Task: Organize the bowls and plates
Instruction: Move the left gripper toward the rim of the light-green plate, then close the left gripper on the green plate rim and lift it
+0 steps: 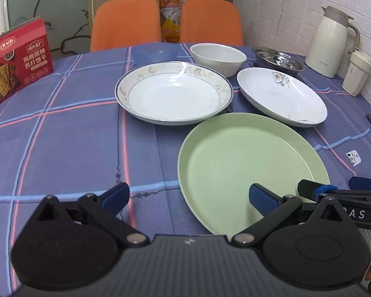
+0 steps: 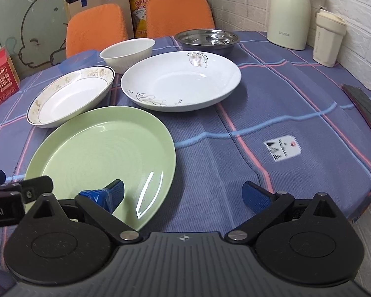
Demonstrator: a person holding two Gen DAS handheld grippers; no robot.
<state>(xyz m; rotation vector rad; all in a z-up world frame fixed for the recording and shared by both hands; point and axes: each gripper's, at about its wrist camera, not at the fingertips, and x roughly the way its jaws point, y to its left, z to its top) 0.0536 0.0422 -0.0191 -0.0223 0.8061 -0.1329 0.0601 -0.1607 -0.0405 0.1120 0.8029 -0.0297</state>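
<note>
**Both grippers held wide apart, nothing gripped**

The left gripper (image 1: 189, 198) is held low with its jaws spread wide. The right gripper (image 2: 183, 195) is held level just beside it, to its right, jaws likewise spread, with nothing between the blue fingertips (image 2: 256, 196).

1. The right gripper (image 2: 183, 195) hangs over the checked desk (image 2: 272, 113), its blue-padded jaws spread wide.
2. Its left pad overlaps a green plate (image 2: 96, 148).
3. Behind lie two white plates, a white bowl (image 2: 127, 54) and a steel bowl (image 2: 207, 40).
</note>
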